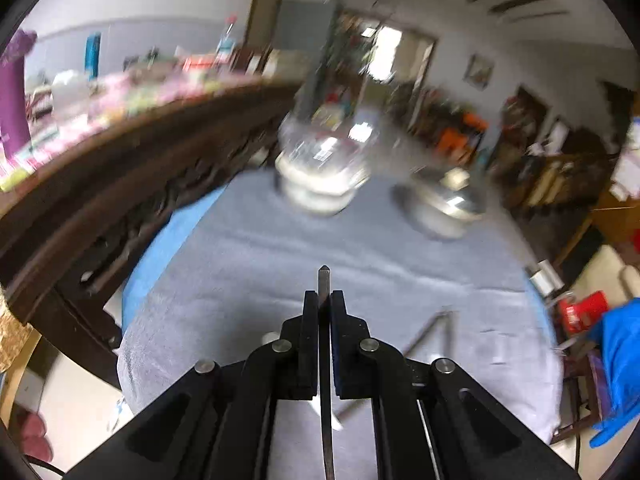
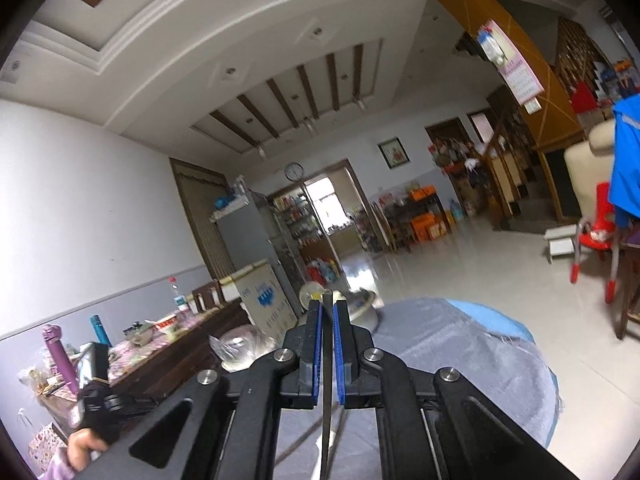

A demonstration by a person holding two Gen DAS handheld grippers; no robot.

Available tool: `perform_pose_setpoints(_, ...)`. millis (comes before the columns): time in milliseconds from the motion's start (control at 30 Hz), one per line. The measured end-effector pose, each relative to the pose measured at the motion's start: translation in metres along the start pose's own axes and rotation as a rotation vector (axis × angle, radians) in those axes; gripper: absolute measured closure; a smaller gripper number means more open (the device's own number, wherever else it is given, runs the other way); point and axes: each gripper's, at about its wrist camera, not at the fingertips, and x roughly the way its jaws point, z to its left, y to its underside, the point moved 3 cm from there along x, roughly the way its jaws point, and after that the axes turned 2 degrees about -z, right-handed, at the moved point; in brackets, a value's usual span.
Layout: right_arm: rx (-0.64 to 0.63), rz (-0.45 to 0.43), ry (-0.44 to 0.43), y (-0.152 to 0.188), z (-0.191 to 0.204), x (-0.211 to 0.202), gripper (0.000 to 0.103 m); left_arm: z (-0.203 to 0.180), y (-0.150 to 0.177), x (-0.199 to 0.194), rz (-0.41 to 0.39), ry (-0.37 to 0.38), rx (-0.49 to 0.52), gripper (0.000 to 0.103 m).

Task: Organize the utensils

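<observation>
The left gripper point(image 1: 324, 300) is raised above a grey cloth point(image 1: 360, 264) and points across it toward the upper centre of the frame, where a blurred glass jar point(image 1: 324, 160) stands beside a metal pot point(image 1: 444, 200). Its jaws are clamped on a thin metal utensil point(image 1: 324, 280), whose tip pokes out just past the fingertips. More utensils point(image 1: 432, 328) lie on the cloth at lower right.

The right gripper point(image 2: 329, 312) tilts upward toward the room and ceiling. Its jaws pinch a second slim utensil point(image 2: 328, 360) between blue pads point(image 2: 319, 344), its handle running down the frame's centre.
</observation>
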Motion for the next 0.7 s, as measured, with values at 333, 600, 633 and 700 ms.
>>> perform_pose_setpoints(333, 0.013, -0.071, -0.132, -0.021, 0.037, -0.038, 0.097, -0.018, -0.017, -0.119, -0.311, 0.176, -0.018, 0.098)
perform_pose_setpoints(600, -0.099, 0.068, -0.142, 0.008, 0.065, -0.023, 0.097, -0.034, 0.011, -0.101, -0.453, 0.151, -0.002, 0.098)
perform_pose_setpoints(633, -0.108, 0.091, -0.138, 0.014, 0.066, -0.02, 0.097, -0.036, 0.016, -0.092, -0.441, 0.153, -0.008, 0.098)
perform_pose_setpoints(700, -0.125, 0.123, -0.13, 0.021, 0.065, -0.018, 0.097, -0.038, 0.025, -0.08, -0.438, 0.131, -0.003, 0.098)
